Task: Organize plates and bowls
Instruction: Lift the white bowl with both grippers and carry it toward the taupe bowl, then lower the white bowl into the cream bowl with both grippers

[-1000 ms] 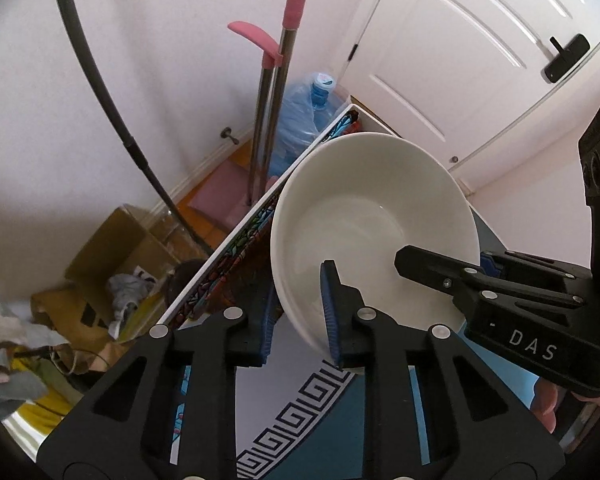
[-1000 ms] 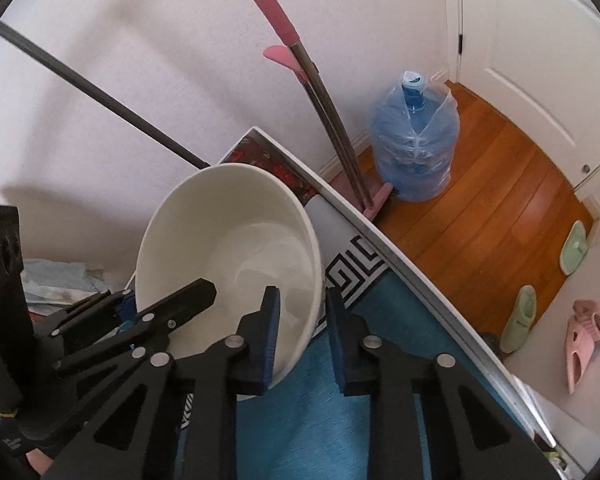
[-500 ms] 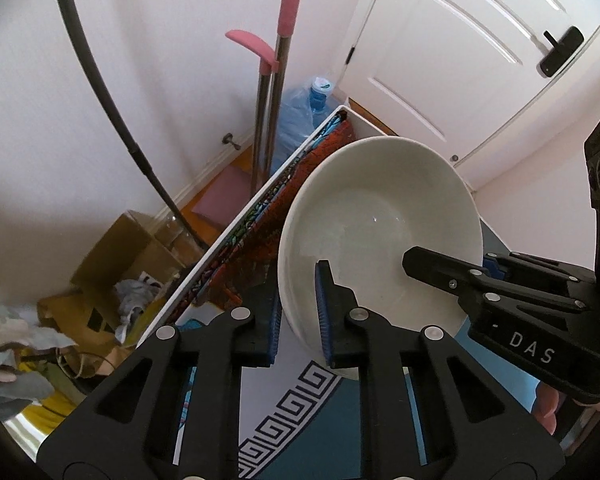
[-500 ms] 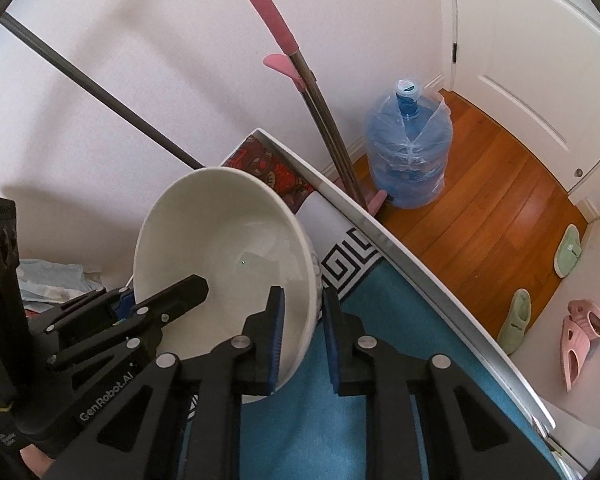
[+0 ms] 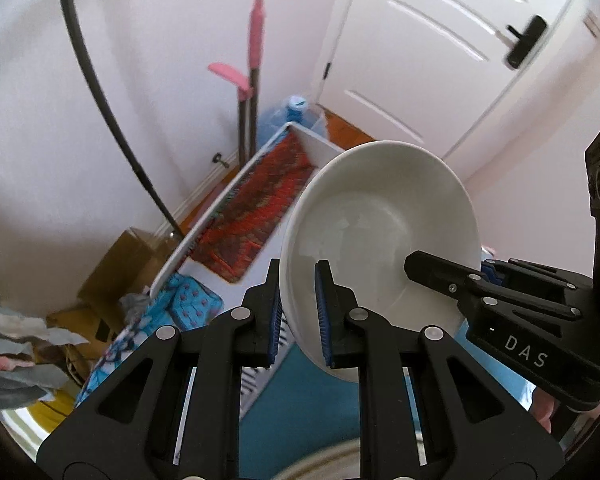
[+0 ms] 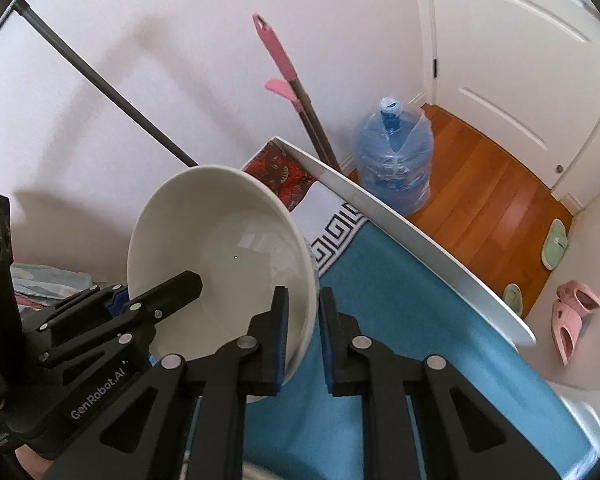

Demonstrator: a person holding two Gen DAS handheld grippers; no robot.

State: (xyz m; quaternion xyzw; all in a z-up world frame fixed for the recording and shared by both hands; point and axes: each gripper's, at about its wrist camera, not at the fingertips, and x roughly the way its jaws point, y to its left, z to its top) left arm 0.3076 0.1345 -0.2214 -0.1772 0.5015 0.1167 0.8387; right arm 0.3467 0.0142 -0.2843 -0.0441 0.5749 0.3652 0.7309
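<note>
Two hand-held grippers clamp one white bowl [image 5: 380, 240] by opposite sides of its rim. Nearest the left wrist camera, the left gripper [image 5: 298, 312] has its blue pads closed on the bowl's left wall, one pad outside and one inside. Nearest the right wrist camera, the right gripper [image 6: 303, 330] pinches the bowl's right wall in the same manner, its jaws drawn nearly together with only the rim between them. The bowl [image 6: 220, 256] hangs tilted in the air between the two tools, its empty hollow facing the cameras, clear of the surface beneath. Each view shows the opposite gripper reaching in from the side, its fingers laid over the far rim. Directly below the grippers lies a teal cloth [image 6: 400, 320] with a black-and-white key-pattern border [image 6: 332, 236]. Just beyond the bowl, a red patterned cloth [image 5: 256, 216] covers the far corner of the white-edged table [image 6: 420, 240]. Past the table edge stand a pink-handled mop [image 6: 284, 68] leaning on the wall and a blue water jug [image 6: 394, 164] on the wooden floor [image 6: 492, 196]. Farther right, slippers [image 6: 572, 312] lie on the floor, and a white panelled door [image 5: 440, 40] closes the background.
</note>
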